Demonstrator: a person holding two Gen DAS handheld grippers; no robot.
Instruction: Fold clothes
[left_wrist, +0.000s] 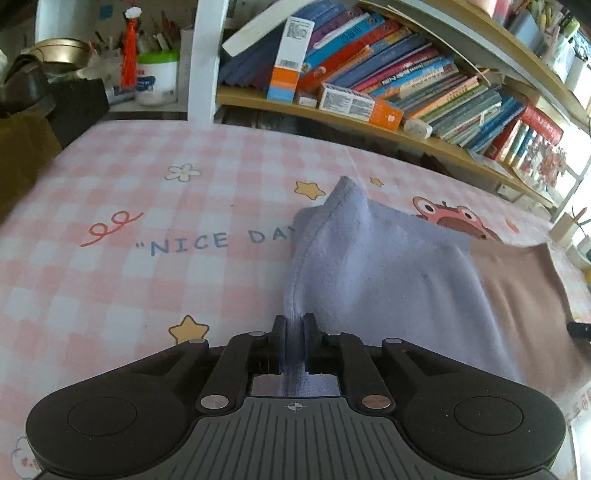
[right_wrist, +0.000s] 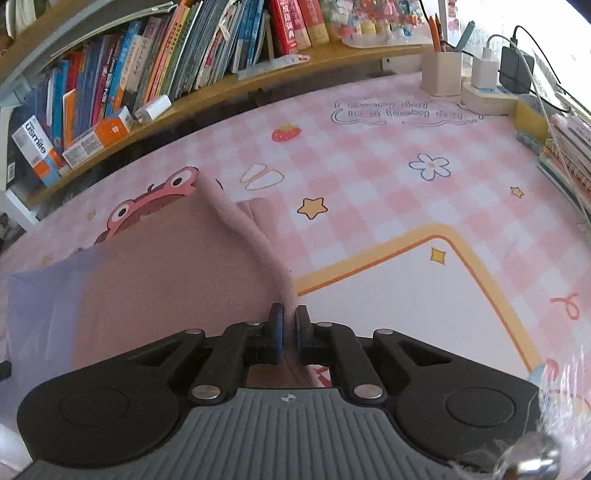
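Left gripper at 6 o'clock in the left wrist view, jaws clenched on the lavender edge of the two-tone garment. Pinched fold rising from between the jaws toward 12 o'clock, ending in a peaked corner near a printed yellow star. Lavender half of the cloth spread toward 3 o'clock, meeting the dusty-pink half at the right edge of that view. All of it lying on the bench under a pink-and-white checked mat printed with "NICE DAY", flowers and a pink frog figure, partly covered by the cloth.

Right gripper at 6 o'clock in the right wrist view, jaws clenched on the dusty-pink edge of the same garment. Thick rolled hem running up from the jaws toward 11 o'clock, tip just beside the frog print. Pink cloth filling the area from 8 to 10 o'clock, lavender part at 9 o'clock. Bare mat from 1 to 4 o'clock, with a strawberry, a flower and an orange-bordered white panel.

Bookshelf packed with leaning books along the far edge of the bench from 12 to 2 o'clock in the left view. Pencil holder, white charger and power strip at 1 o'clock in the right view, stack of notebooks at 3 o'clock.
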